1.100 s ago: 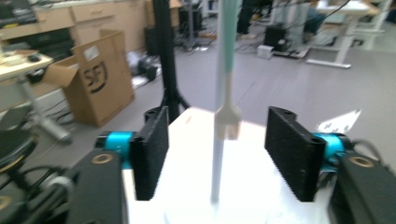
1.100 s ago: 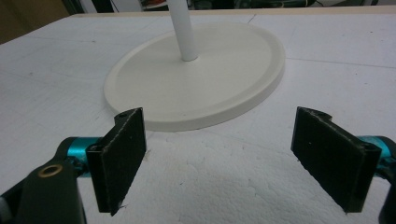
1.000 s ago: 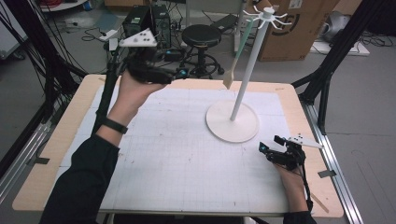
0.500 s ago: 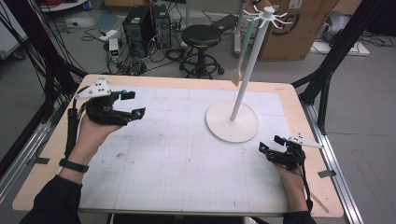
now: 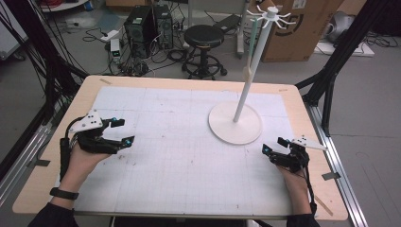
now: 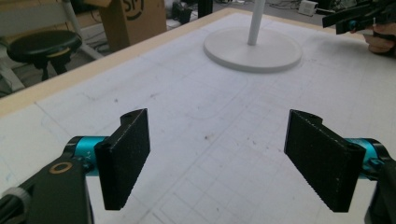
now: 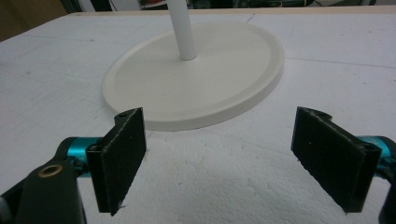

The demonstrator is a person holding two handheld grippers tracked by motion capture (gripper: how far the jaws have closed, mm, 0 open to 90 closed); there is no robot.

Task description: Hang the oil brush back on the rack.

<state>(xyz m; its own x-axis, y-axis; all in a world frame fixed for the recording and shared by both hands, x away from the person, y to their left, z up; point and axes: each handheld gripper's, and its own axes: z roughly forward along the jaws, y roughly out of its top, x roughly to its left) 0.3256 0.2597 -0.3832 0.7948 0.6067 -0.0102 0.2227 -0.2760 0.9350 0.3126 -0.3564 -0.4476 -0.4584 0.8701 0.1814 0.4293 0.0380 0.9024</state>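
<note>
A white stand with a round base (image 5: 235, 124) and a thin pole (image 5: 242, 94) stands right of the table's middle; hooks spread from its top (image 5: 272, 13). A beige item (image 5: 247, 72) hangs beside the pole. My left gripper (image 5: 125, 131) hovers low over the left of the white mat, open; its jaws have just been opening and nothing is between them (image 6: 219, 158). The stand's base (image 6: 252, 49) lies far ahead of it. My right gripper (image 5: 273, 145) rests near the front right, open and empty (image 7: 224, 158), close to the base (image 7: 191, 84).
The white gridded mat (image 5: 179, 156) covers most of the wooden table (image 5: 302, 109). Behind the table are a black stool (image 5: 203, 35), computer towers (image 5: 146, 21) and a cardboard box (image 5: 293, 38). Black frame struts (image 5: 331, 80) stand at both sides.
My left hand has come down from high at the table's far left edge to low over the mat's left side. The right hand has stayed put.
</note>
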